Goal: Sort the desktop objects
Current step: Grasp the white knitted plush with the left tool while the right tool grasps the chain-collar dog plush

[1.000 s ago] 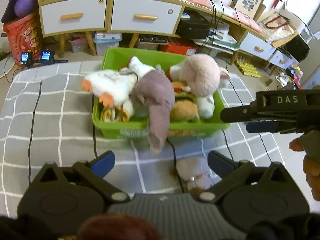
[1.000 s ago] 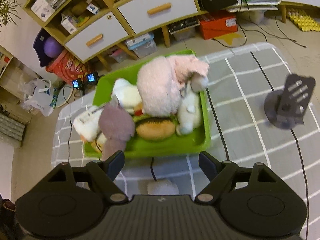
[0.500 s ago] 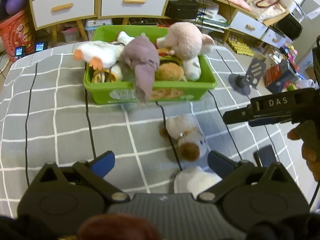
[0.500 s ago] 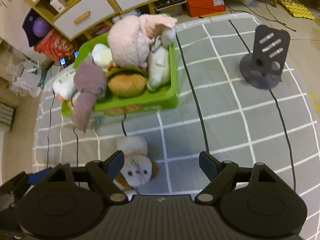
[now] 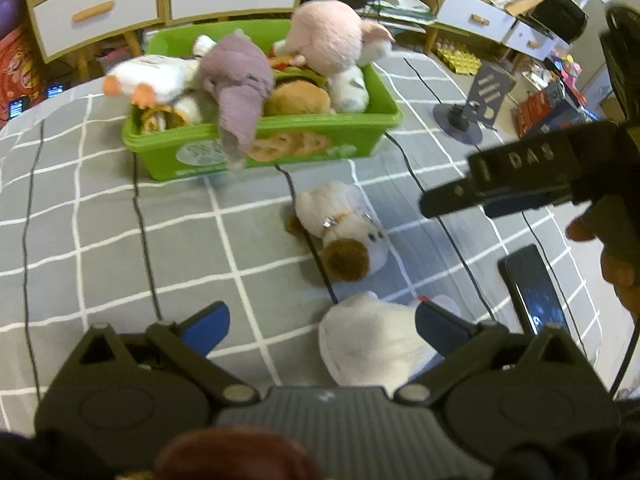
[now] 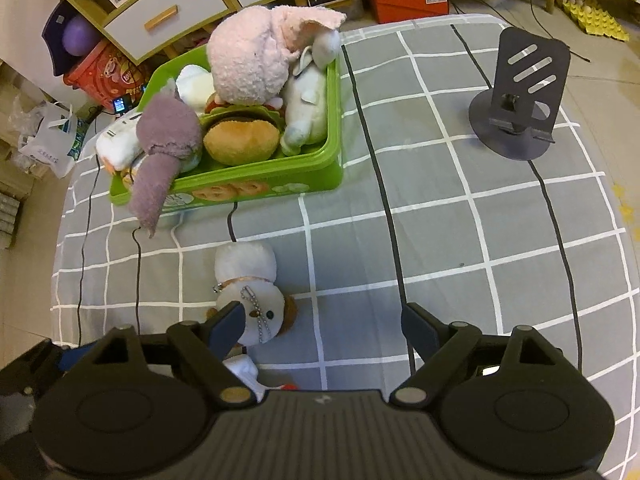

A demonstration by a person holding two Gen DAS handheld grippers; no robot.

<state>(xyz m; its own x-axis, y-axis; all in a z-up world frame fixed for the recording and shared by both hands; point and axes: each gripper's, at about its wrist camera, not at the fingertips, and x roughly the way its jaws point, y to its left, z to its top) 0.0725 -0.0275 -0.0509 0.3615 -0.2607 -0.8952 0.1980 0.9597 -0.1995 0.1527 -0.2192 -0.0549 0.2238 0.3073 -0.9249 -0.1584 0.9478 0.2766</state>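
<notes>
A green bin [image 5: 340, 136] [image 6: 256, 188] full of plush toys stands at the far side of the grey checked cloth. A small white dog plush with brown ears [image 5: 344, 228] [image 6: 252, 292] lies on the cloth in front of it. A second white plush [image 5: 368, 344] lies close under my left gripper, partly between its fingers. My left gripper [image 5: 320, 320] is open and holds nothing. My right gripper [image 6: 320, 324] is open and empty, with the dog plush at its left finger. It also shows side-on in the left wrist view [image 5: 512, 176].
A black phone [image 5: 536, 288] lies on the cloth at the right. A dark grey phone stand [image 6: 516, 100] [image 5: 476, 108] stands at the far right. Black cables run across the cloth. Drawers and floor clutter lie beyond the table.
Both grippers have pulled back from the bin toward the near edge. The dog plush, the second white plush and the phone have come into view. Both grippers stay open.
</notes>
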